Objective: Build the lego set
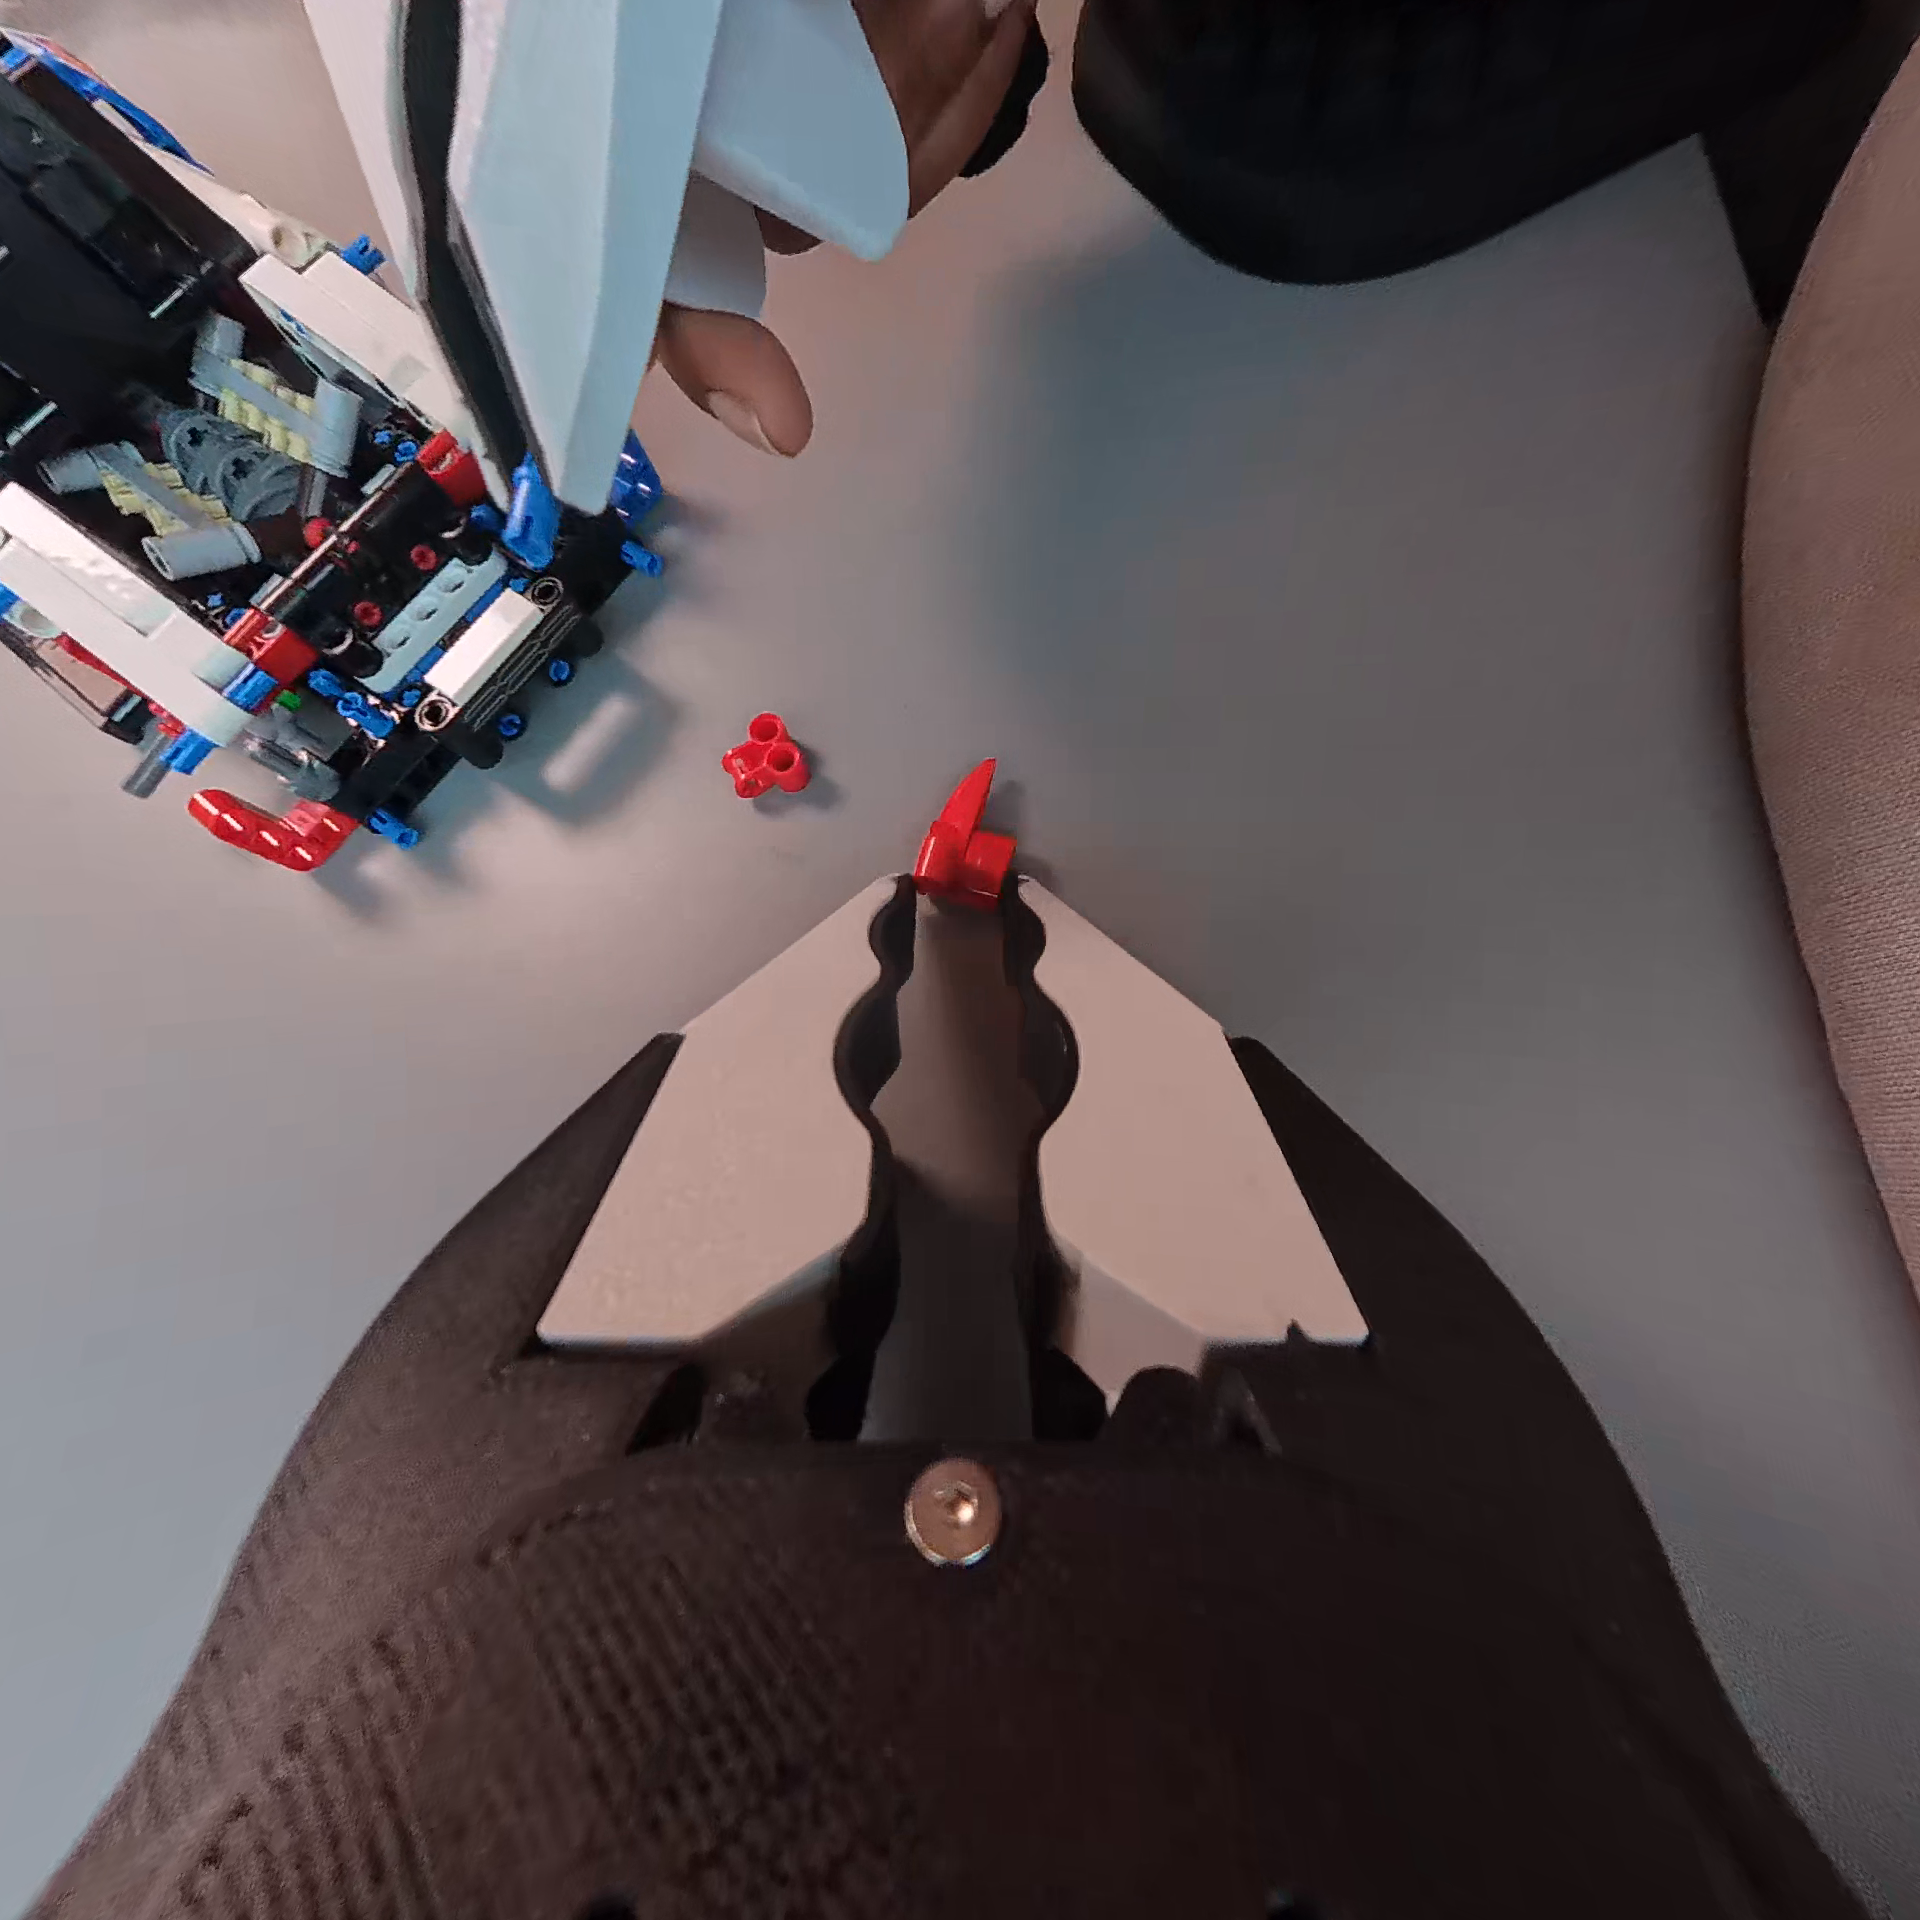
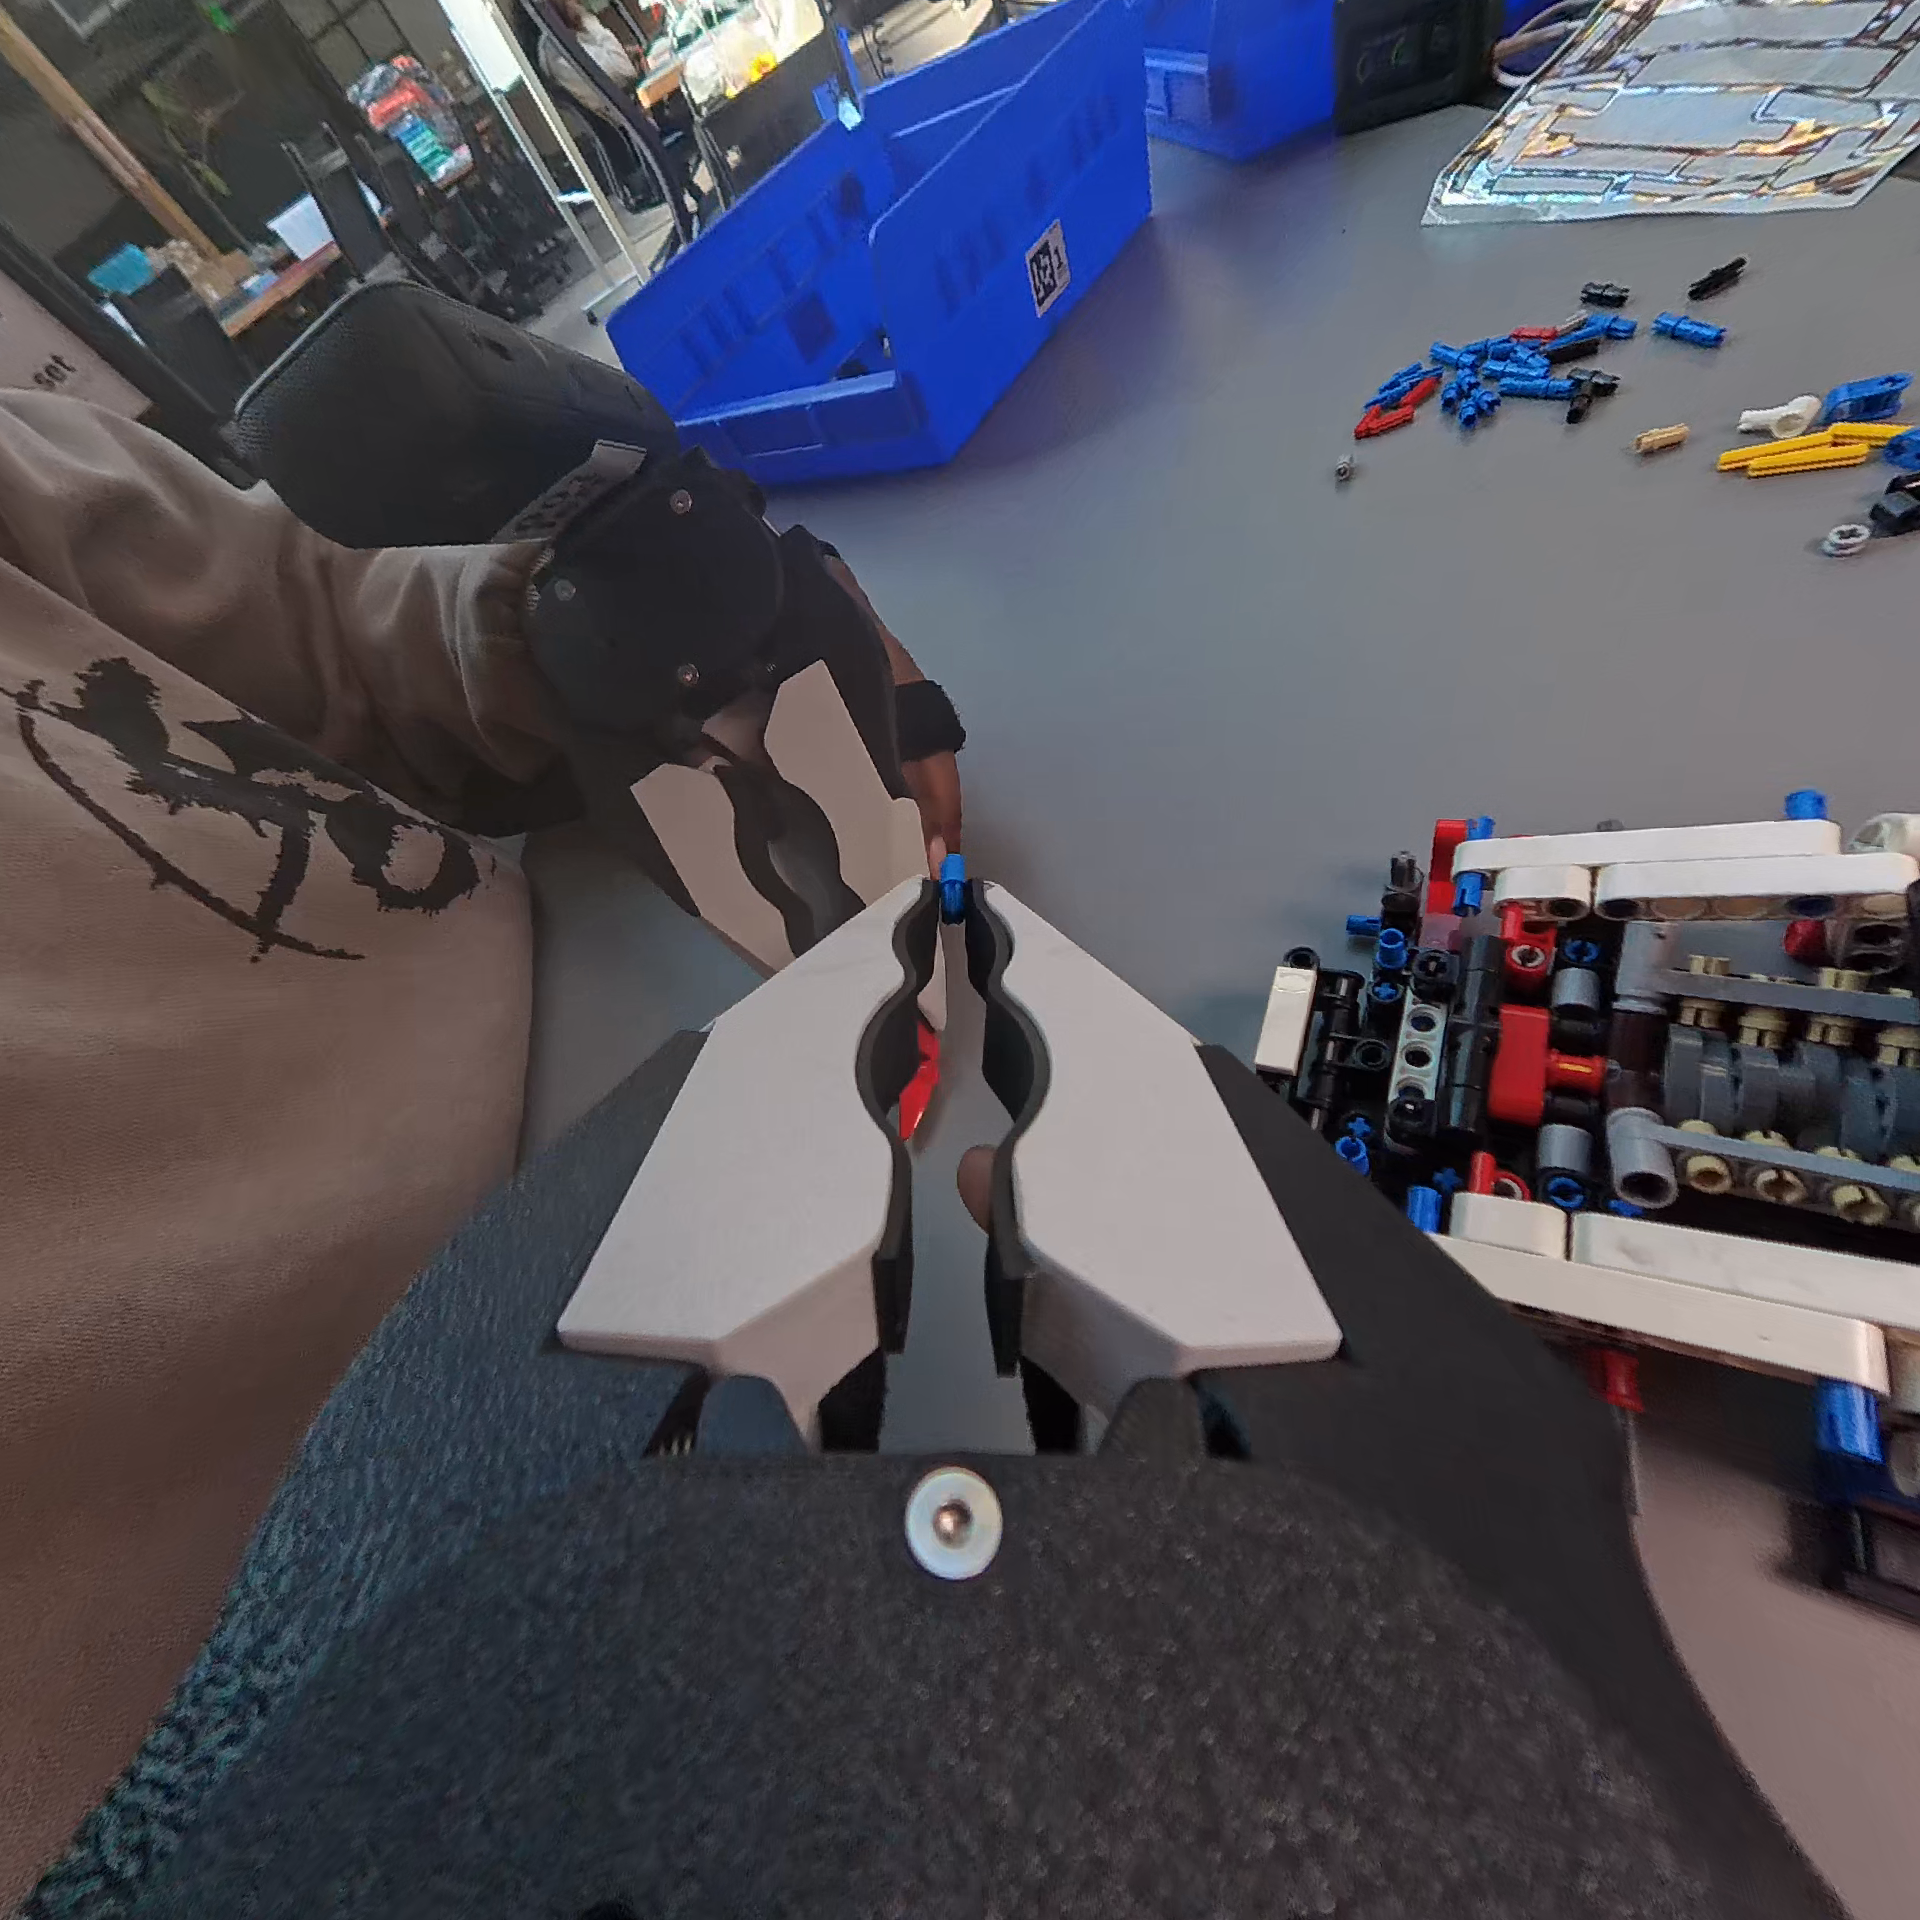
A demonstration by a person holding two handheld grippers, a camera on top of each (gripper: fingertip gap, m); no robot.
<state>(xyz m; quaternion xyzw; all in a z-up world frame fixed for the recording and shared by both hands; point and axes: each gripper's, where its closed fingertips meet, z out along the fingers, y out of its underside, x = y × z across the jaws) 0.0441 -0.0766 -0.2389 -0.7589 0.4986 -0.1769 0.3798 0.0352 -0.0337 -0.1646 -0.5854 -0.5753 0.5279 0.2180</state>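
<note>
surface: grey table [image 2: 1195, 644], blue bins [image 2: 904, 301] | left gripper [image 1: 956, 883] pinches red piece [image 1: 961, 842] | right gripper [image 2: 951, 899] pinches blue pin [image 2: 952, 881]

— How many grippers show?
— Two: the left gripper [image 1: 957, 883], pinching one red pointed piece [image 1: 961, 836], and the right gripper [image 2: 951, 883], pinching one blue pin [image 2: 952, 873].
— Loose red parts near the model?
— One small red connector [image 1: 766, 753] lies alone on the grey table [image 1: 1299, 623]; one red angled beam [image 1: 275, 826] sits at the model's edge.
— Models?
— One partly built car [image 2: 1621, 1060].
— Bins?
— Two blue bins [image 2: 914, 301], as far as I can tell.
— Yellow axles?
— Two yellow axles [image 2: 1803, 450]. The pile of blue pins [image 2: 1496, 369] is too small to count.
— Sheets?
— One sticker sheet [image 2: 1683, 104].
</note>
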